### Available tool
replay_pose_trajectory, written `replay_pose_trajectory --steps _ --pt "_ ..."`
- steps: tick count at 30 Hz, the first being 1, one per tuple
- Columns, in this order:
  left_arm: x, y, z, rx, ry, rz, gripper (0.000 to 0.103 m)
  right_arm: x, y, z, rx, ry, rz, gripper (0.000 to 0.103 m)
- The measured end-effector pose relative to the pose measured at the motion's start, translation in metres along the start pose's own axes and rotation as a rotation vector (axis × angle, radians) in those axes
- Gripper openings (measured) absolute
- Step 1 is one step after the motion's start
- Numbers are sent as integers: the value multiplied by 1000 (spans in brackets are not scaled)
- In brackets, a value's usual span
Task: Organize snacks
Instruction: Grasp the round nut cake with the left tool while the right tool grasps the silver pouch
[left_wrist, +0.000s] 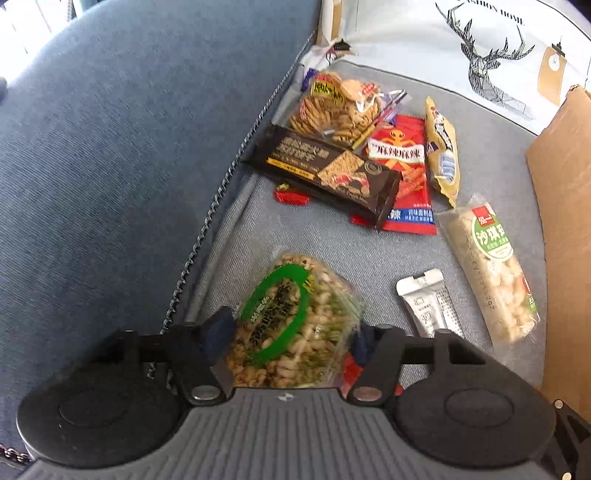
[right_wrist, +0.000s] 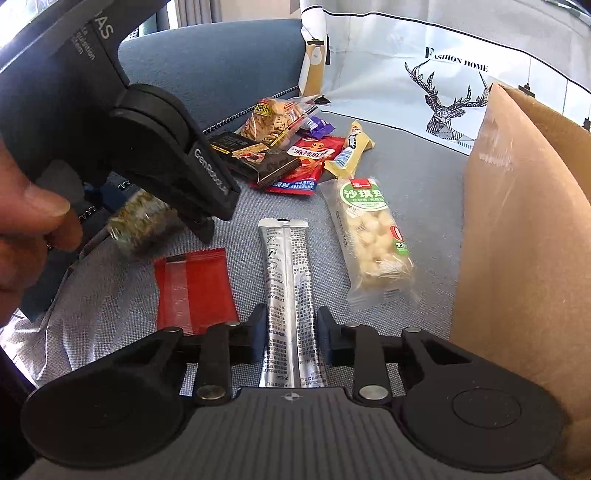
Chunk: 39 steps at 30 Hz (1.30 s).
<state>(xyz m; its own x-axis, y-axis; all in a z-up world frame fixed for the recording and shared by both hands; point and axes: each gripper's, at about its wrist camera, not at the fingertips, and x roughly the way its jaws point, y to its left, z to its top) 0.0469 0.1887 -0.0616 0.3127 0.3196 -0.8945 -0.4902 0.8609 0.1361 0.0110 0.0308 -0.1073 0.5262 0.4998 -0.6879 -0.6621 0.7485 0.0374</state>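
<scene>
My left gripper (left_wrist: 291, 332) is shut on a clear pack of green-labelled puffed rice snack (left_wrist: 291, 321), held just above the grey sofa seat; it shows in the right wrist view (right_wrist: 142, 225) under the left gripper's body. My right gripper (right_wrist: 291, 336) has its jaws on both sides of a silver stick sachet (right_wrist: 290, 288) lying on the seat; they look closed against it. The sachet also shows in the left wrist view (left_wrist: 428, 306).
On the seat lie a red sachet (right_wrist: 194, 291), a white rice-puff bar (right_wrist: 373, 236), a black cracker box (left_wrist: 325, 171), a red spicy pack (left_wrist: 406, 173), a yellow bar (left_wrist: 441, 147) and a cookie bag (left_wrist: 332, 107). A cardboard box (right_wrist: 524, 221) stands right.
</scene>
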Motion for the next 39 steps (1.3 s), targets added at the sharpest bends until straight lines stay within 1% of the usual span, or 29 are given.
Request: replay_pose_trajectory --steps 1,2,4,7,8,9,11,12,13,14,15,16,17,18,19,21,23,25,28,32,34,36,37,39 --pt "-2 0 0 2 -16 19 34 0 0 0 0 -1 -1 28" --pt "-5 2 1 -6 -35 20 27 -1 0 -1 -2 -4 -3 26" --pt "-13 8 3 -46 -72 -21 27 -3 0 0 2 -16 -10 24" --pt "-23 17 6 -115 -126 -119 27 -7 0 1 13 -41 -22 24" --pt "-26 21 7 -144 -142 -175 27 -8 0 2 19 -43 -23 24" --pt "-29 26 8 -182 -152 -255 27 -8 0 2 19 -43 -20 24" --pt "-28 36 8 -265 -143 -456 27 -7 1 2 16 -38 -17 24" --pt "-25 37 9 -286 -124 -515 27 -6 1 2 17 -33 -16 24" --pt "-21 38 9 -296 -97 -537 28 -6 1 2 18 -30 -16 24" --pt "-16 38 9 -303 -67 -525 36 -6 0 2 20 -28 -18 24" --pt "-11 38 8 -307 -39 -488 42 -6 0 2 24 -25 -18 24" --pt "-9 38 7 -303 -19 -432 54 -5 -1 2 28 -22 -18 24" --pt "-7 37 7 -296 -9 -376 61 -5 -1 2 26 -21 -17 25" --pt "-7 39 8 -296 -12 -338 64 -4 -1 2 25 -18 -16 26" --pt "-8 42 8 -297 -26 -318 71 -4 -1 1 26 -13 -12 27" --pt "-11 42 9 -284 -47 -302 75 -2 -1 1 29 -8 -11 29" --pt "-9 37 8 -269 -36 -298 81 -2 -1 1 33 -12 -13 29" --pt "-8 36 6 -264 -30 -283 85 -1 -2 2 40 -16 -13 29" --pt "-3 30 8 -260 -14 -263 86 0 -2 2 42 -15 -13 30" --pt "6 20 7 -228 49 -249 87 2 -2 2 41 -6 -9 31" --pt "10 13 7 -198 65 -226 87 3 -3 2 41 -6 -7 32" --pt "14 7 6 -188 71 -215 90 3 -2 2 39 -5 -7 32" --pt "16 5 6 -182 73 -208 94 3 -2 1 37 -5 -6 32" --pt "19 0 6 -166 77 -187 95 3 -2 0 34 -7 -4 32"
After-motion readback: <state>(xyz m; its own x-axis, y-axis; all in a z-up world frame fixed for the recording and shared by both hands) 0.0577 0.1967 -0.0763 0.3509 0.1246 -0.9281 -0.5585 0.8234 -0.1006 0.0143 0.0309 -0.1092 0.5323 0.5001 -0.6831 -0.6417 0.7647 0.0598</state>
